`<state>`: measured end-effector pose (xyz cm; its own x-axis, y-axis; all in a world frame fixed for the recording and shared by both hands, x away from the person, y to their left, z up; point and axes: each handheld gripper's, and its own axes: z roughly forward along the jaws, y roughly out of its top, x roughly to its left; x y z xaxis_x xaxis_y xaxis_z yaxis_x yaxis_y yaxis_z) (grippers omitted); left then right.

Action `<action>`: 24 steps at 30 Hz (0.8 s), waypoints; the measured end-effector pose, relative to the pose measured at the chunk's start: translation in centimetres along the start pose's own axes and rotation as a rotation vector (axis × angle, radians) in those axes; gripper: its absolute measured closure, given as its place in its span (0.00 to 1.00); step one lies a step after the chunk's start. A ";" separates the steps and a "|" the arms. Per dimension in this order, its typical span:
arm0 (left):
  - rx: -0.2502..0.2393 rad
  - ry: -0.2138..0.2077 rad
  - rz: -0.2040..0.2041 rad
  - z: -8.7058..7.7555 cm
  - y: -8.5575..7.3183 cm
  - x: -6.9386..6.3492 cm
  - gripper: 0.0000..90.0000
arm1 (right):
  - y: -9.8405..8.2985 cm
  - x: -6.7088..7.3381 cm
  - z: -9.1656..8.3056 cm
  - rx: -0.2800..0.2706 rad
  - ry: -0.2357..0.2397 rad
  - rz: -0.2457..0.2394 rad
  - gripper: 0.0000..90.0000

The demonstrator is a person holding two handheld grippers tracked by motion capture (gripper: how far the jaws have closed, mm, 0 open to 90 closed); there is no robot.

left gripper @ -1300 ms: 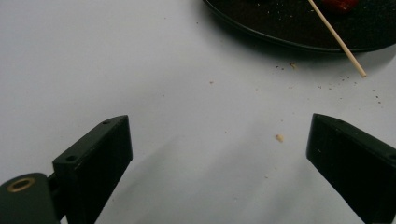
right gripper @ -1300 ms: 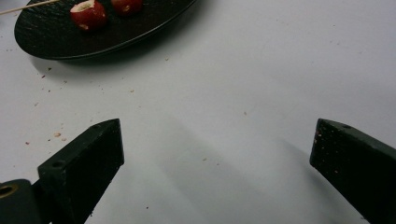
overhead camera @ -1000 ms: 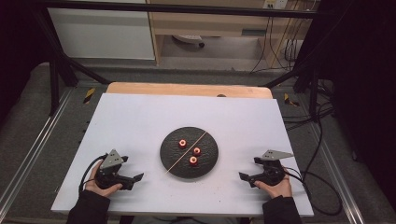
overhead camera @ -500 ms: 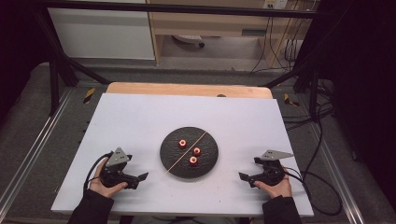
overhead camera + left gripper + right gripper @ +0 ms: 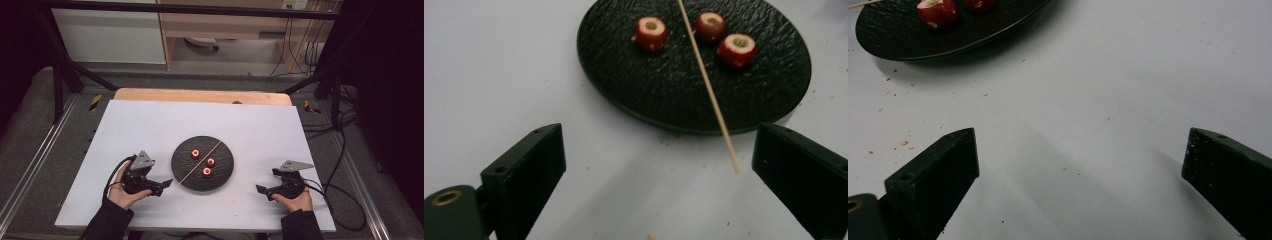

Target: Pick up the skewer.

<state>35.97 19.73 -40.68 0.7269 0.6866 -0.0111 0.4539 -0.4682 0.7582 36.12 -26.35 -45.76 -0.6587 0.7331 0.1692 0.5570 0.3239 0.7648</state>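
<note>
Your left gripper (image 5: 659, 165) gapes wide and empty around the thin wooden skewer's (image 5: 709, 90) tip overhanging the round black textured plate's (image 5: 624, 95) near rim; clip it off-centre and it could flick the red cored fruit pieces (image 5: 651, 33).

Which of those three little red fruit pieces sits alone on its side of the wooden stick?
The left red piece. It lies by itself left of the stick on the black plate; the other two sit together right of it.

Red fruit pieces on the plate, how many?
3, all on the black plate: one left of the skewer, two right of it, and. None seem hidden.
</note>
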 end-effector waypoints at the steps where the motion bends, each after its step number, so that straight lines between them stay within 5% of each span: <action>1: 0.005 0.002 0.006 0.2 0.4 -0.3 0.09 | 0.0 0.0 0.0 -0.001 0.000 0.000 0.03; 9: 0.039 -0.004 0.018 2.6 2.2 -1.7 0.17 | 0.0 0.0 0.0 -0.001 -0.004 -0.001 0.03; 24: 0.098 -0.012 -0.002 6.4 3.0 -2.8 0.62 | -0.1 0.0 0.2 0.009 -0.001 -0.005 0.03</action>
<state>38.61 12.81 -42.53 0.7323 0.6807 -0.0209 0.5027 -0.5195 0.6910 36.17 -26.26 -45.91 -0.6613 0.7318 0.1646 0.5580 0.3333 0.7600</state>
